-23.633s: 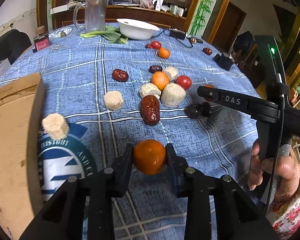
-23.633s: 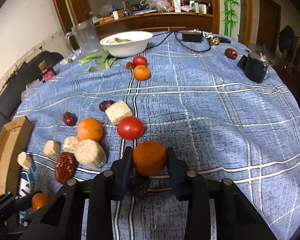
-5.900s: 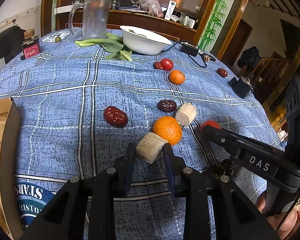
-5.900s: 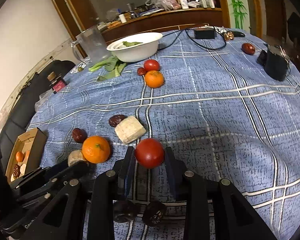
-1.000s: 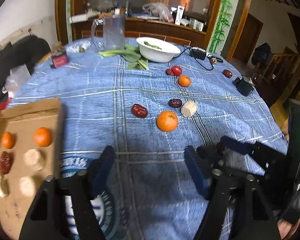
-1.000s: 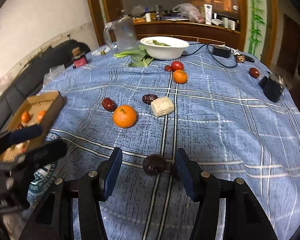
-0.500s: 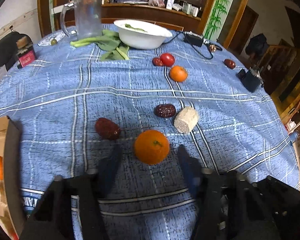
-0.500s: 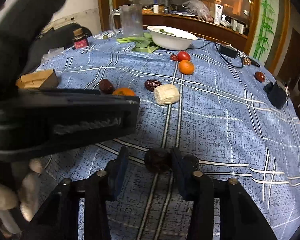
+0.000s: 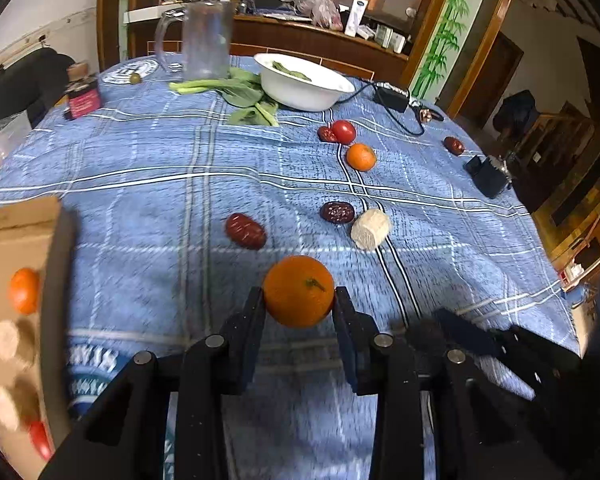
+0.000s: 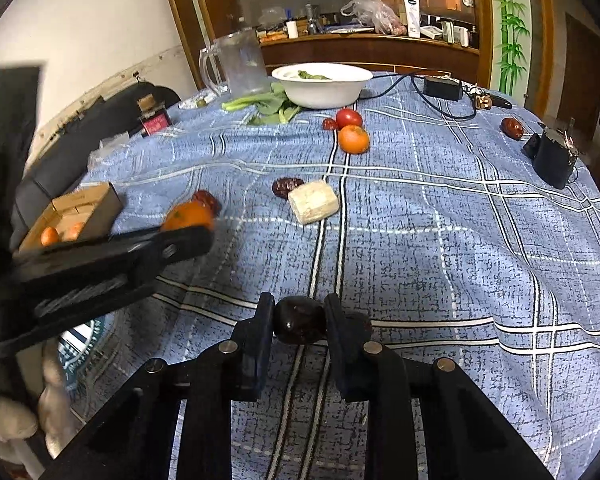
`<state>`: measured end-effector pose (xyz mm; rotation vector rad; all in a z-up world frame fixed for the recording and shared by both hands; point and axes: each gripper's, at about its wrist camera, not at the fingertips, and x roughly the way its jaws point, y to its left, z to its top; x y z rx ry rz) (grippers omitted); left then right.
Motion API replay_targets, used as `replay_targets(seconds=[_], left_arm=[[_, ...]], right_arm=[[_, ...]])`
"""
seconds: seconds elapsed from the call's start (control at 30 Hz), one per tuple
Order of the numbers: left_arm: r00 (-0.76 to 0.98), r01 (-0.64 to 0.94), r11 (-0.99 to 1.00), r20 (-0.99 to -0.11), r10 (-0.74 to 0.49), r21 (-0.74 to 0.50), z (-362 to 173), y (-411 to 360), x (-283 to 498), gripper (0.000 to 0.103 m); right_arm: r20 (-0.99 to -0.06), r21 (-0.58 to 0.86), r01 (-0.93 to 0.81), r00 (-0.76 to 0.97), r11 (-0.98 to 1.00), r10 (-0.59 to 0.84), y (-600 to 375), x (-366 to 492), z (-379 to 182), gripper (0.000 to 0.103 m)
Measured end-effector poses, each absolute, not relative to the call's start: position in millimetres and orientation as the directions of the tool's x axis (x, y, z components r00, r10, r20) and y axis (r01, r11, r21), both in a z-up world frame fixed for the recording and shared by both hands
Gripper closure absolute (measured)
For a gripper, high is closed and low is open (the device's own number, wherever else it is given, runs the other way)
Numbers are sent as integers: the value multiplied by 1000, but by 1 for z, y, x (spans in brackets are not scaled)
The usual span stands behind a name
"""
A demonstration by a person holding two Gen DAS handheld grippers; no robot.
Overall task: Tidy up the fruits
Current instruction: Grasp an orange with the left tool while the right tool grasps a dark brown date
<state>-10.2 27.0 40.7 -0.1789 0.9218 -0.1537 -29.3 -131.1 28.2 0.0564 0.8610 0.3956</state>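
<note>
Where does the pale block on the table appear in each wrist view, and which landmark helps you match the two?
Left wrist view: the pale block lies right of centre, just right of a dark date.
Right wrist view: the pale block lies near the centre, with the same date at its upper left.
Shared landmark: the white bowl at the far end of the table.

Bare cloth (image 9: 140,208) lies between cardboard box (image 9: 28,232) and red date (image 9: 245,231).
</note>
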Motion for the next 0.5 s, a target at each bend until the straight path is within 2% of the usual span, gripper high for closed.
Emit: replay_targets(seconds=[0.3, 0.5], left_arm=[[634, -1, 962, -744, -211, -274, 62, 75, -72, 70], [671, -81, 948, -721, -176, -308, 74, 130, -114, 70]], right_arm=[[-714, 229, -288, 599, 930, 362, -133, -31, 29, 76], [-696, 325, -288, 572, 901, 434, -131, -50, 35, 76]])
